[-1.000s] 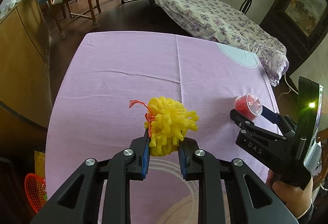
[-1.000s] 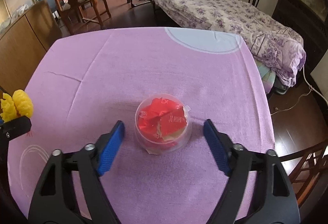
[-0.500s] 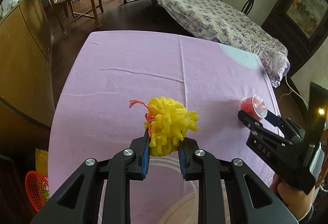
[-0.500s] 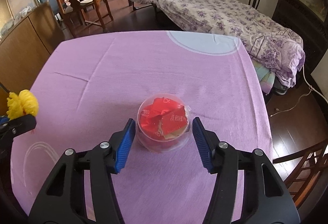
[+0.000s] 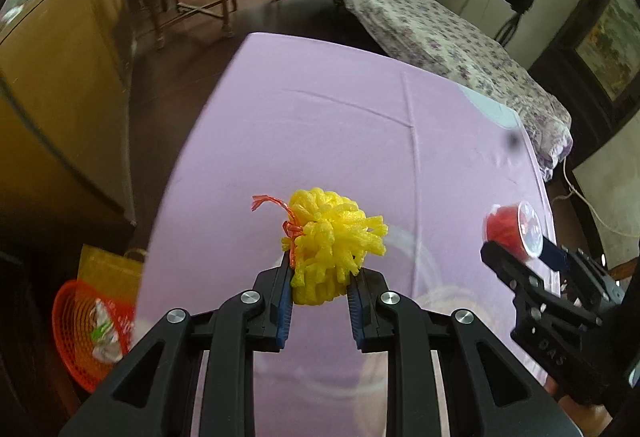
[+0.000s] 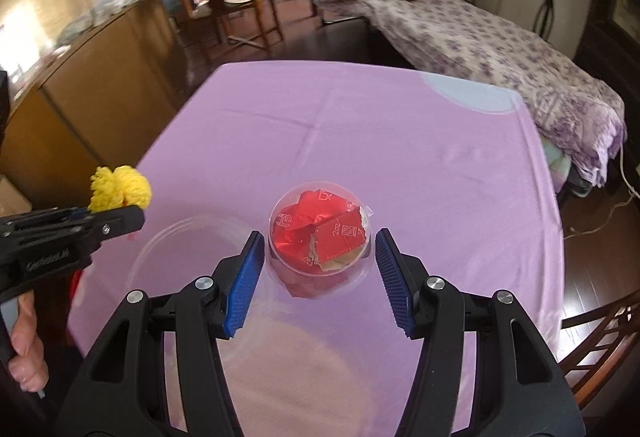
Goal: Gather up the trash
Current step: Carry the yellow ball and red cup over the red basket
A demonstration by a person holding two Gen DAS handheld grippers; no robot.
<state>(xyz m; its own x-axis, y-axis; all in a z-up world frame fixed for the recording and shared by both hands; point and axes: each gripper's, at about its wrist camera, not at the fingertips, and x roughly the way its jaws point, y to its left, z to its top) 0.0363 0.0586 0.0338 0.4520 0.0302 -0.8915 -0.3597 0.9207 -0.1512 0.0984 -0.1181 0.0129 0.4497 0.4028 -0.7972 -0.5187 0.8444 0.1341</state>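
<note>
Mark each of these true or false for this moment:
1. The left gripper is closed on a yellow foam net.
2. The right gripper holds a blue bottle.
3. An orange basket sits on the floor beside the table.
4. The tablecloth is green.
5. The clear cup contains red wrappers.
1. True. The left gripper is shut on the yellow foam net.
2. False. The right gripper grips a clear cup, not a bottle.
3. True. The orange basket stands on the floor at the table's left, with some trash in it.
4. False. The tablecloth is lilac pink.
5. True. Crumpled red wrappers fill the cup.
</note>
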